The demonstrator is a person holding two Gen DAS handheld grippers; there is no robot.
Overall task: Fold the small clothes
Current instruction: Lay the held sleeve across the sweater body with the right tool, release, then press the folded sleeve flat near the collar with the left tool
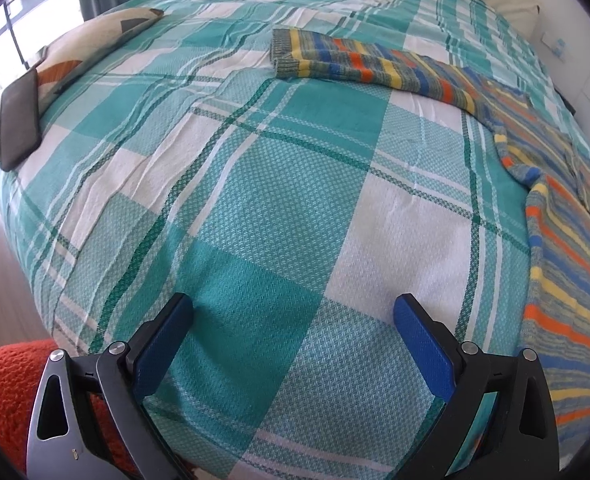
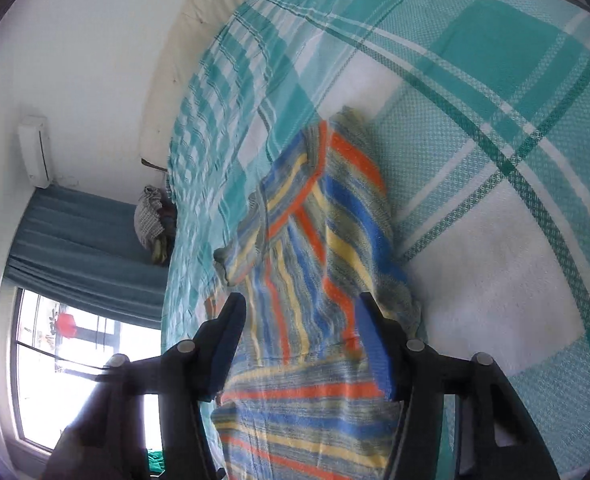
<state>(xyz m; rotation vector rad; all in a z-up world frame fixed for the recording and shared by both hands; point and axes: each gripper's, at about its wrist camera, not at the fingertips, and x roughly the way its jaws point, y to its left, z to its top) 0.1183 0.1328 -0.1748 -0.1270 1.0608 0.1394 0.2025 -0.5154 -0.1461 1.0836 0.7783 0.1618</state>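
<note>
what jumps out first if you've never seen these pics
The striped knit sweater in orange, blue and yellow lies on the right of the teal plaid bedspread, one sleeve stretched leftward. In the right wrist view, the right claw hangs open just above it.

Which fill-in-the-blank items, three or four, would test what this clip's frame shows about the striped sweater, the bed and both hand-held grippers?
1. The striped sweater lies on a teal and white ____ bedspread.
2. The left hand-held gripper hovers with jaws ____, nothing between them.
3. One sweater sleeve lies stretched out flat on the ____.
4. The right hand-held gripper has its jaws ____ above the sweater.

Missing words: plaid; open; bedspread; open
</note>
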